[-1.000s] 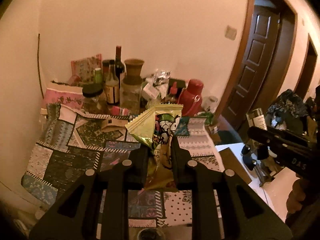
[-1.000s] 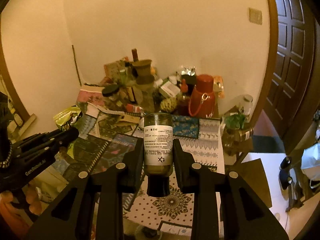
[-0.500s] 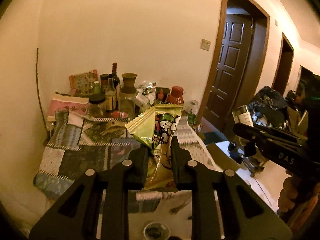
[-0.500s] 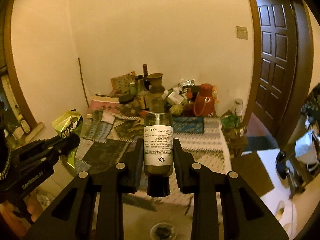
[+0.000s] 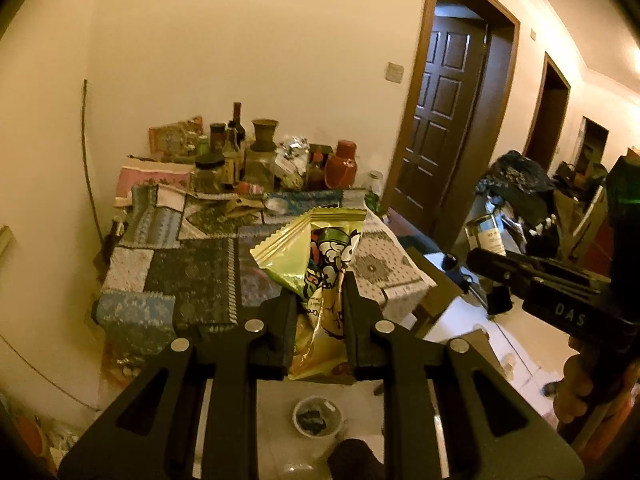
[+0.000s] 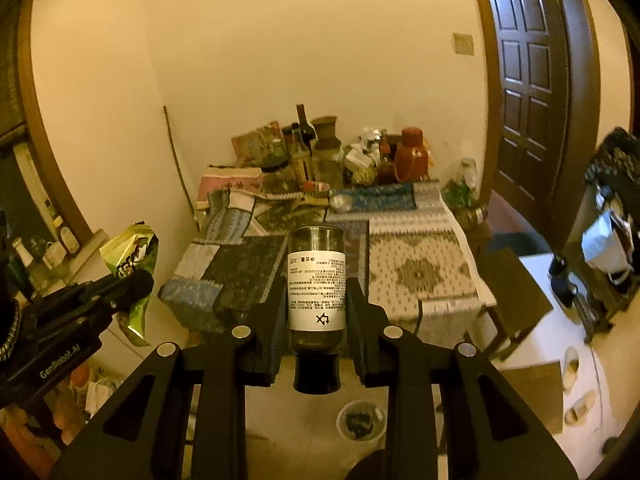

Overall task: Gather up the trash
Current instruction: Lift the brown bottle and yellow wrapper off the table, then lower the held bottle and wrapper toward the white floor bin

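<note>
Beyond, a patchwork-covered table (image 6: 420, 276) abuts the cream wall (image 6: 320, 40).

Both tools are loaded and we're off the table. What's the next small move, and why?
Probably carry both loads on to a bin, which is not in view. The left tool is shut on the snack bag and the right tool on the upside-down glass bottle, so neither can pick more from the table.

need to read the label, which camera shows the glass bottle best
The right wrist view. The glass bottle sits centred there, cap toward the camera, its white label facing the lens, clamped in the right hand-held gripper. The left wrist view shows the same bottle only small and far to the right, partly behind that gripper.
</note>
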Demonstrator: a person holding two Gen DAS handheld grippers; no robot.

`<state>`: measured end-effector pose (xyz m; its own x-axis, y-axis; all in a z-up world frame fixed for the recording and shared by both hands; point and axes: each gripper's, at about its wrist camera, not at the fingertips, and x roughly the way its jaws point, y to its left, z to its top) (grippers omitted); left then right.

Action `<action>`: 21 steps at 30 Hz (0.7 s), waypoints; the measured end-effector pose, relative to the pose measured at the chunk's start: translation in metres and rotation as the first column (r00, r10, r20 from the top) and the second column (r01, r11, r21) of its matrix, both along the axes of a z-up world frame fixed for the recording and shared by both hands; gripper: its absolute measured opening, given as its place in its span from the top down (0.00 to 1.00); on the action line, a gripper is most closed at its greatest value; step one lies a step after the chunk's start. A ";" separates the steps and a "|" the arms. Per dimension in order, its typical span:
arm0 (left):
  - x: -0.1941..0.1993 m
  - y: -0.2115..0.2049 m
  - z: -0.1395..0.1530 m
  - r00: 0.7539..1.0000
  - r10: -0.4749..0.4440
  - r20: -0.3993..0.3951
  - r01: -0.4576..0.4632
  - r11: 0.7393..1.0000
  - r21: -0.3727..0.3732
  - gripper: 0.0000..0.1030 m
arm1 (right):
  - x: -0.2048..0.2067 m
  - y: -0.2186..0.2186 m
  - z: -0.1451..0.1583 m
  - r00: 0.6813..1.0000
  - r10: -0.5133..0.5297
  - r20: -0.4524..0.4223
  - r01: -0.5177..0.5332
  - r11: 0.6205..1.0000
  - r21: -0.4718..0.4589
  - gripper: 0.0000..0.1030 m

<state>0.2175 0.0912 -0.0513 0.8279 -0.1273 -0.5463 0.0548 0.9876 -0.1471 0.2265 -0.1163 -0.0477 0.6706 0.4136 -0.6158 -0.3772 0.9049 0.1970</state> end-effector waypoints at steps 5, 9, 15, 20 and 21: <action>-0.008 -0.011 -0.015 0.999 -0.019 -0.040 0.019 1.000 -0.010 0.81 | -0.006 -0.010 -0.014 0.999 -0.017 -0.050 0.015 0.999 -0.032 0.75; 0.000 -0.019 -0.035 0.995 -0.021 -0.097 0.018 0.999 -0.032 0.81 | -0.001 -0.020 -0.038 0.993 -0.021 -0.112 0.017 0.999 -0.040 0.75; 0.029 -0.037 -0.084 0.977 -0.008 -0.213 -0.002 0.999 -0.046 0.81 | 0.009 -0.035 -0.087 0.978 -0.012 -0.210 0.003 0.999 -0.047 0.75; 0.050 -0.049 -0.147 0.953 0.009 -0.304 -0.033 0.997 -0.073 0.81 | 0.025 -0.045 -0.154 0.949 -0.006 -0.315 -0.023 0.996 -0.090 0.75; 0.053 -0.050 -0.159 0.947 0.011 -0.321 -0.038 0.996 -0.077 0.81 | 0.028 -0.046 -0.167 0.941 -0.004 -0.337 -0.030 0.995 -0.097 0.75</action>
<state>0.2709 0.0408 -0.2105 0.6144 -0.1641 -0.7718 -0.0322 0.9721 -0.2323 0.2545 -0.1626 -0.2152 0.4119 0.3463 -0.8429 -0.3162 0.9218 0.2242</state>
